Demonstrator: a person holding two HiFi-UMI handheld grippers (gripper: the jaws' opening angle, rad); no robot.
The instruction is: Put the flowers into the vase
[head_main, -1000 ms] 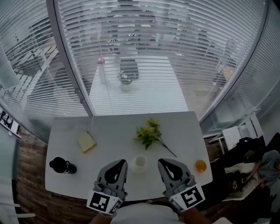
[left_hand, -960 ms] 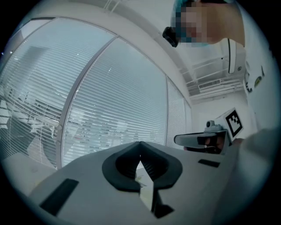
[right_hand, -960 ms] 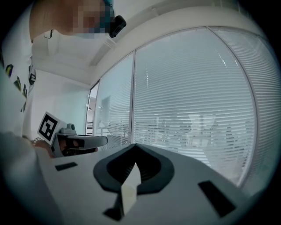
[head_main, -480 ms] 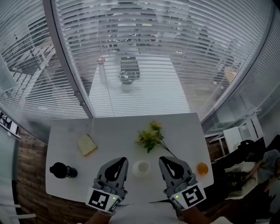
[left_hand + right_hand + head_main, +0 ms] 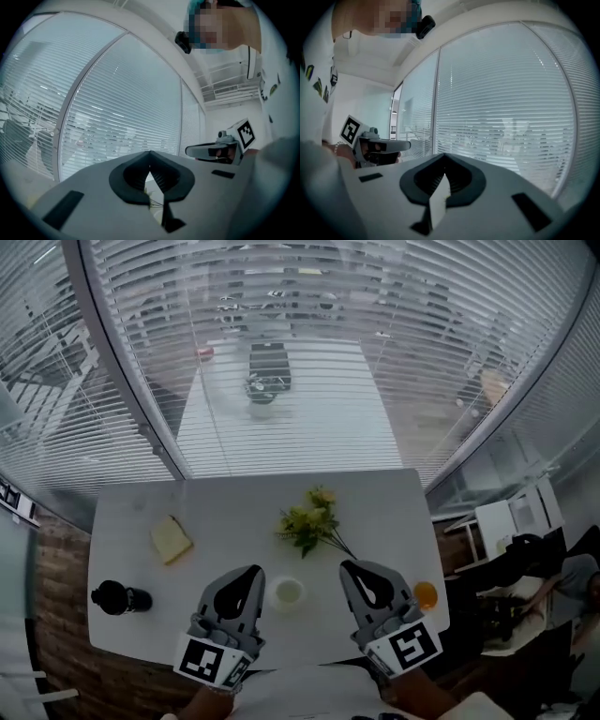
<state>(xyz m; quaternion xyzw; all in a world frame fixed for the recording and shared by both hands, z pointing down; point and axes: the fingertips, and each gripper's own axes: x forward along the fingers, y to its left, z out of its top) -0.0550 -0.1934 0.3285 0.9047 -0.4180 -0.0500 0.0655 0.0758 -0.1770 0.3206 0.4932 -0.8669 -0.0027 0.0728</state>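
A bunch of yellow-green flowers [image 5: 307, 521] lies on the white table [image 5: 225, 512], right of centre. The small white vase [image 5: 287, 593] stands near the front edge, just this side of the flowers. My left gripper [image 5: 253, 572] hovers to the vase's left and my right gripper [image 5: 348, 567] to its right. Both point toward the window, and both are shut with nothing held. In the left gripper view the jaws [image 5: 150, 153] meet at their tips, and a few stems show in the slit beneath. The right gripper's jaws [image 5: 443, 156] meet the same way.
A black bottle [image 5: 117, 597] lies at the front left and a yellow sponge [image 5: 169, 538] beyond it. A small orange object [image 5: 425, 595] sits near the front right corner. Glass walls with blinds [image 5: 281, 352] rise behind the table. Each gripper view shows the other gripper [image 5: 220, 150] [image 5: 375, 145].
Both grippers have slid forward over the table and now flank the vase more closely. The head view has shifted, so the table sits a little left and higher. The jaws stayed shut.
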